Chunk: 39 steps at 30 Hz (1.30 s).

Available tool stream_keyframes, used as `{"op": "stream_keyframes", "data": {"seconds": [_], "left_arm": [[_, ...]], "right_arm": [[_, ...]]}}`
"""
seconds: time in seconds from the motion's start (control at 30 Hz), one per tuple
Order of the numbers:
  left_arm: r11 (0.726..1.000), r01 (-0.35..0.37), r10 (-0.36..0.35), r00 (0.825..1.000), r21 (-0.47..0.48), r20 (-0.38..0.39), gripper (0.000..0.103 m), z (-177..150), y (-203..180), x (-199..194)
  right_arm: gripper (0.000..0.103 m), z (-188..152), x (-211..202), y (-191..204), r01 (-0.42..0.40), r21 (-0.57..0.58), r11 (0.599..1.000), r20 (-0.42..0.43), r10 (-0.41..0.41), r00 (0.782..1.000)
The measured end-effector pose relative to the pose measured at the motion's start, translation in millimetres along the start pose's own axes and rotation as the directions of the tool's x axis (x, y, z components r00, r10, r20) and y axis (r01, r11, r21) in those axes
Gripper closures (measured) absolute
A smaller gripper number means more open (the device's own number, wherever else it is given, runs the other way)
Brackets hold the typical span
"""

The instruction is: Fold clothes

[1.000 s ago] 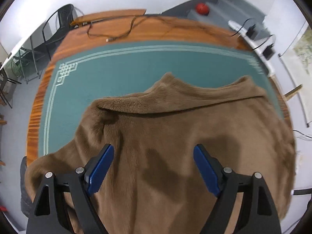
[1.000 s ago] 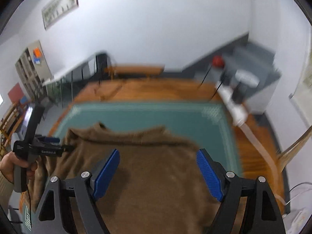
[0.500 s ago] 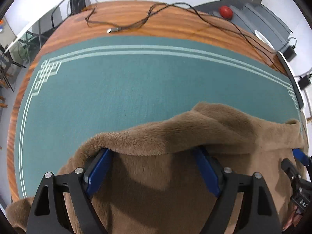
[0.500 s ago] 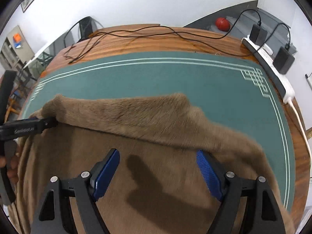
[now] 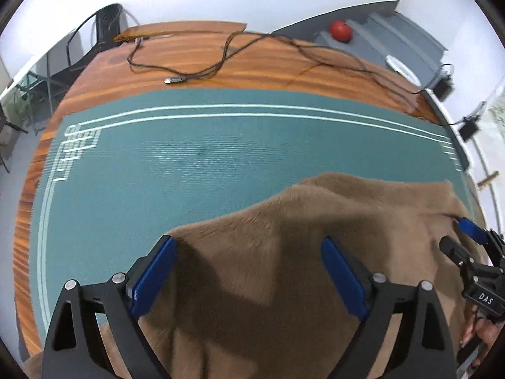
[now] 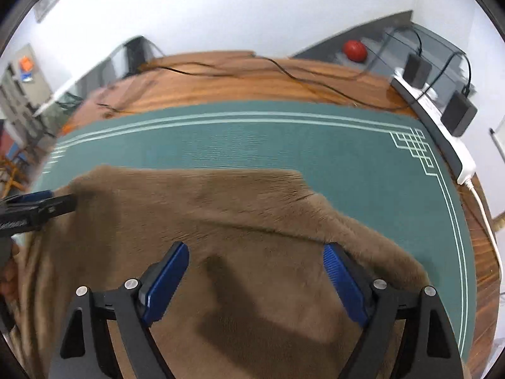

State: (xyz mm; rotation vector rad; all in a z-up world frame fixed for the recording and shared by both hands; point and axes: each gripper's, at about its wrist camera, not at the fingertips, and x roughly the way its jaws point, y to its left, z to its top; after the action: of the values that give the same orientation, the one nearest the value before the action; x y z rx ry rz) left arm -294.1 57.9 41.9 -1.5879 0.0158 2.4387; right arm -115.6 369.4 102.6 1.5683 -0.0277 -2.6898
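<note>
A brown fleece garment (image 5: 300, 237) lies spread on the green mat (image 5: 189, 164), its far edge running across the mat's near half. My left gripper (image 5: 249, 271) hovers open over the garment's left part, blue pads wide apart with only fabric below. In the right wrist view the same garment (image 6: 236, 214) fills the foreground, and my right gripper (image 6: 255, 281) hangs open above its right part. Each gripper shows in the other's view: the right one (image 5: 470, 240) at the garment's right corner, the left one (image 6: 38, 205) at its left corner.
The mat (image 6: 284, 145) covers a wooden table (image 5: 236, 72). Black cables (image 5: 176, 79) trail along the far side. A white power strip (image 6: 442, 139) with adapters sits at the right edge. A black chair (image 5: 104, 28) and a red ball (image 5: 340, 30) are beyond the table.
Both grippers dipped forward to the garment's far edge half a second ago and have since drawn back and up. The far edge now lies flatter on the mat.
</note>
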Motion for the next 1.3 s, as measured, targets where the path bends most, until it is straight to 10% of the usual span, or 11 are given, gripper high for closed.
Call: {"op": "stream_keyframes", "data": {"seconds": [0.3,0.53,0.8,1.3], "left_arm": [[0.998,0.047,-0.046,0.998,0.029,-0.037,0.008,-71.4,30.5,-62.4],[0.996,-0.074,0.079,0.989,0.047,-0.123,0.008,-151.1,37.7,-50.8],[0.979,-0.198,0.202,0.974,0.042,-0.105,0.006,-167.1,28.8,-45.0],[0.999,-0.023,0.029,0.992,0.049,-0.124,0.006,-248.1,-75.7,-112.2]], "right_arm": [[0.014,-99.8,-69.1,46.1,-0.142,-0.103,0.984,-0.057,0.137,0.989],[0.014,-198.7,-95.2,64.4,-0.126,-0.132,0.983,-0.147,0.106,0.983],[0.001,-228.9,-99.1,71.7,-0.046,-0.169,0.985,-0.079,0.033,0.996],[0.001,-306.0,-186.7,-27.4,-0.170,0.110,0.979,-0.031,0.175,0.984]]}}
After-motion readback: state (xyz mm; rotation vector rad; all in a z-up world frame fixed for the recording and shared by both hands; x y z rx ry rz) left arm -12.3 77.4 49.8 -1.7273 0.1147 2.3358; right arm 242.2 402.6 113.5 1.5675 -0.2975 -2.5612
